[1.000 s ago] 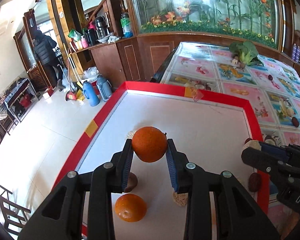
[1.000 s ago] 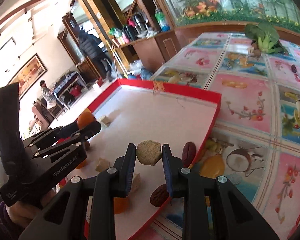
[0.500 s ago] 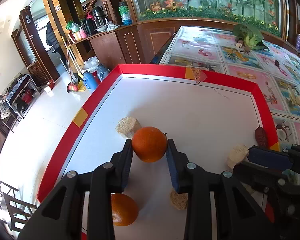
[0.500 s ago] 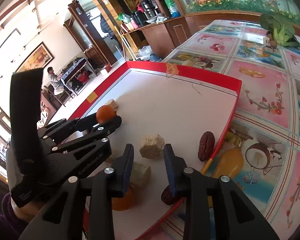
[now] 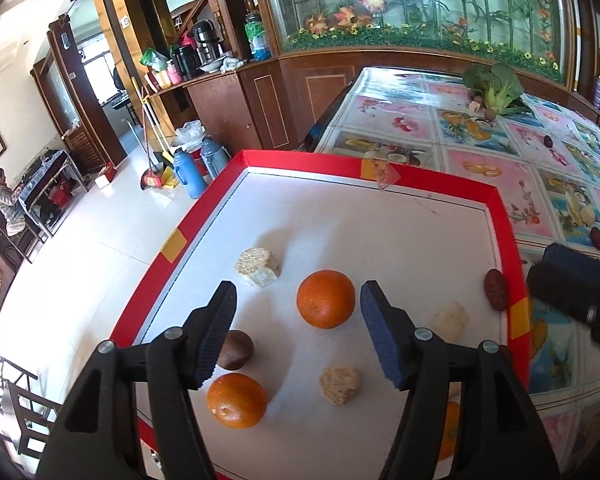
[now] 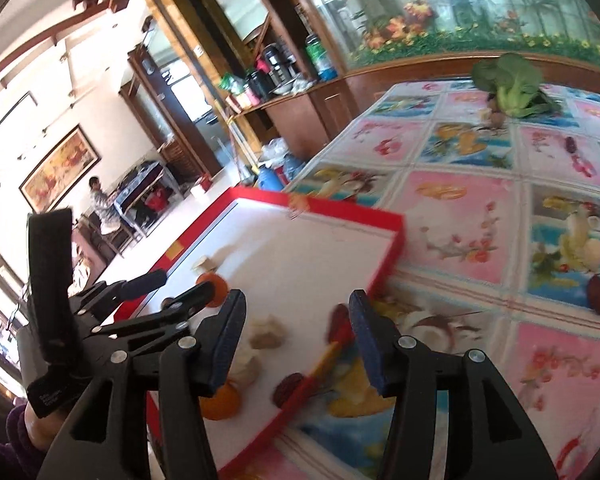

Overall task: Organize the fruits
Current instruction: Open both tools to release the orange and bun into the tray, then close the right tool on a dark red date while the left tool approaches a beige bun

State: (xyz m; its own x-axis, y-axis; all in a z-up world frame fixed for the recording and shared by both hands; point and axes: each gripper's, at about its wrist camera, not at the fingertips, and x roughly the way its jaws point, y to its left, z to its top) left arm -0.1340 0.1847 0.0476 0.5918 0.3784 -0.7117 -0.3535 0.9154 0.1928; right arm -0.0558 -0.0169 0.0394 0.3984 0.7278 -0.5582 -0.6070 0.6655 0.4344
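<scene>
Both tools stand apart, gripping nothing. The left tool point(image 5: 296, 322) hovers over the round orange fruit point(image 5: 326, 299) resting mid-way on the red-rimmed white tray point(image 5: 420, 236); the right tool point(image 6: 296, 336) hangs near the tray's right edge.

No readable text anywhere. Left gripper point(image 6: 184, 292) body has small white lettering in the right wrist view, too blurred to make out. Nothing legible on bottles, wall pics or tablecloth point(image 6: 472, 216).

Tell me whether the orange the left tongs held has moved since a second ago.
Yes. The orange has left the left tongs, now open, and sits on the white tray near the beige cube.
</scene>
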